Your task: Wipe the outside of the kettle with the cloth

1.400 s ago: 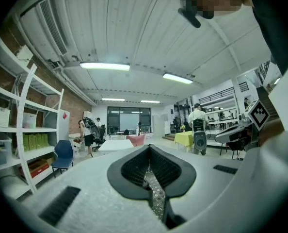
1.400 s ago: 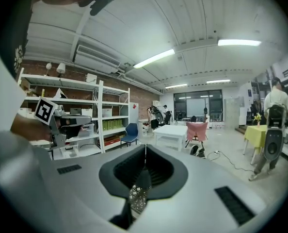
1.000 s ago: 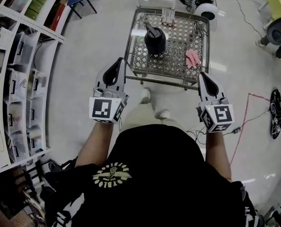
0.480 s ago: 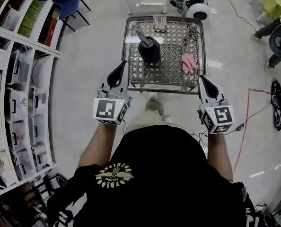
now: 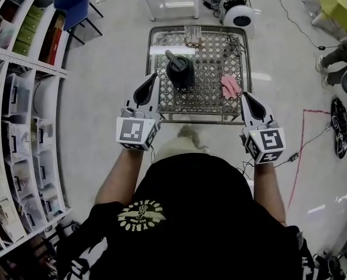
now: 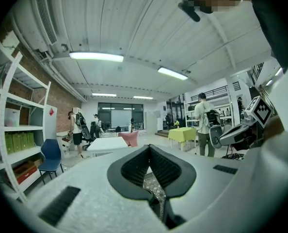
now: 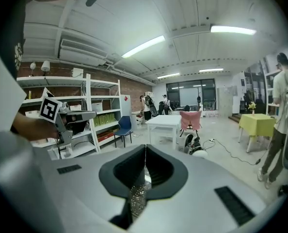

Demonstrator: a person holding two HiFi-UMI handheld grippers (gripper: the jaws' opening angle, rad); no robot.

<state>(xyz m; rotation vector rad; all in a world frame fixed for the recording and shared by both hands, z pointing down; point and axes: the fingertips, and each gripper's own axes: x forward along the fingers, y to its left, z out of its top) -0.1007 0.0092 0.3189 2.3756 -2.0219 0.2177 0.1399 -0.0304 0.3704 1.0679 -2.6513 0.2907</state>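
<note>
Kettle (image 5: 180, 72) untouched, black, mid-table. Nearest: left gripper (image 5: 152, 77) and right gripper (image 5: 245, 96), both pinched closed, empty, at near edge of wire table (image 5: 200, 116). Pink cloth (image 5: 230, 86) lies right of kettle, apart. Risk: closed jaws could shove cloth or tip kettle.

Black short-sleeved T-shirt (image 5: 203, 203) with a round yellow emblem (image 5: 139, 216). Left claw (image 5: 151, 77) and right claw (image 5: 244, 95): white housings, black pads, black-and-white marker cubes (image 5: 135, 132).
</note>
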